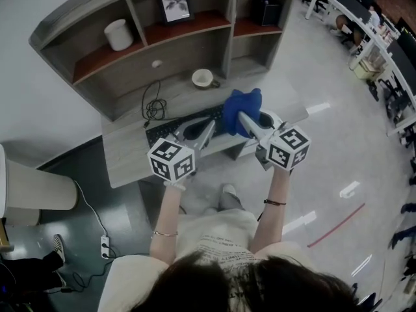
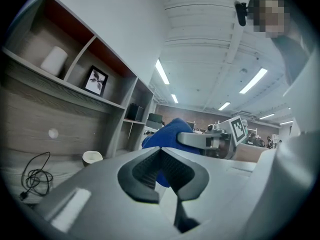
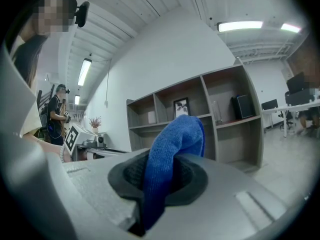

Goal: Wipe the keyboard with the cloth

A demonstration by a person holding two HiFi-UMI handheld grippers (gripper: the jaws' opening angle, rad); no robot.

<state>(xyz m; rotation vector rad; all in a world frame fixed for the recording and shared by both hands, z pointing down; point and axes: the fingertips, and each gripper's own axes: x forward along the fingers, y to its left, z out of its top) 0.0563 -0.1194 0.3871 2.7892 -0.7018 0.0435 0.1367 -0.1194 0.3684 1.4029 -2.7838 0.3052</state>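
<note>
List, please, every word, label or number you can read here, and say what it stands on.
No text here can be read.
Shirt: lines of print, too small and blurred to read.
Left cube and right cube: black-and-white square patterns only, no words or numbers.
</note>
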